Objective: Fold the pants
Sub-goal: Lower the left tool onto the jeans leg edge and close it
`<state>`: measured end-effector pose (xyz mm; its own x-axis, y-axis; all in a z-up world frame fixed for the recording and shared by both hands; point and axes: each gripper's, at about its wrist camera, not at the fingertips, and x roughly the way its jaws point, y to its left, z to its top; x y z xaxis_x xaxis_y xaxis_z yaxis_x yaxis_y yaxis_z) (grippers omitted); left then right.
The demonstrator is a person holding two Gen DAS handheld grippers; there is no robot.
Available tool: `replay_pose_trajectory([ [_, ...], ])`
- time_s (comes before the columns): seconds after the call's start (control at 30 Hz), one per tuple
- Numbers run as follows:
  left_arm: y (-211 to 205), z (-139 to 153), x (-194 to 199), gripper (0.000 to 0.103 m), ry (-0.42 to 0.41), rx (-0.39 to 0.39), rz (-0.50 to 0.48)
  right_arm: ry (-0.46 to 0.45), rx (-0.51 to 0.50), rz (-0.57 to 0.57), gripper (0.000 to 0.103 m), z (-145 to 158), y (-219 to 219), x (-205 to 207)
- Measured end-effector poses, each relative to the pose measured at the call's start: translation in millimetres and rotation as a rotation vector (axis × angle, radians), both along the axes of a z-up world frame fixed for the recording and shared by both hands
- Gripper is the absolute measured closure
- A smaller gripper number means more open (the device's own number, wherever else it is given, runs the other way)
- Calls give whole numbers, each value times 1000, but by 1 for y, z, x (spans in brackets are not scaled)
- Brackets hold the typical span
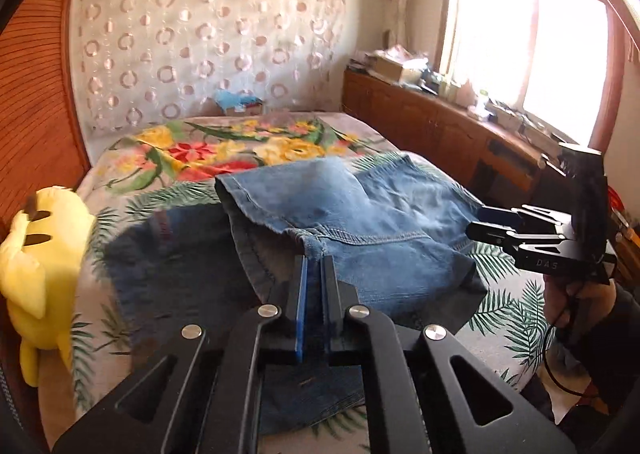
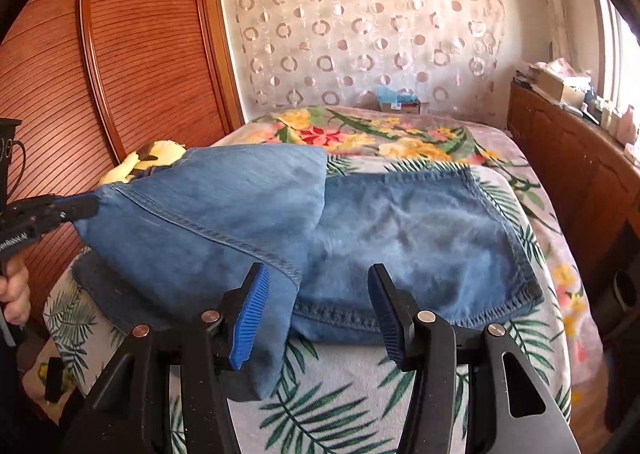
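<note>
We have the pants (image 2: pixel 400 238) lying on the bed (image 2: pixel 360 394), already doubled into a short stack. Our left gripper (image 1: pixel 314 266) is pressed together on a seamed edge of the denim and holds that layer lifted above the rest. Our right gripper (image 2: pixel 318 314) stands spread, its pads either side of the near fold and gripping nothing. We judge the folding well along: the raised flap is not yet laid down and smoothed.

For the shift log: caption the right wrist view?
Left gripper lifts a pinched jeans corner; right gripper open.
</note>
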<state>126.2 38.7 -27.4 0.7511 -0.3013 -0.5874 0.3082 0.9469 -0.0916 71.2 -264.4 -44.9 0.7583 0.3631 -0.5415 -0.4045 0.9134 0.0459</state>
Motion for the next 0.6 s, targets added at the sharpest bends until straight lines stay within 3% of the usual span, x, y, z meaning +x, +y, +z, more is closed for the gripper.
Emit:
replay_pose_trajectory([
  [0.23, 37, 5, -17, 96, -11, -4, 73, 7, 12, 38, 49, -1, 16, 6],
  [0.6, 70, -33, -30, 96, 61, -2, 158, 57, -9, 114, 49, -17, 50, 33],
])
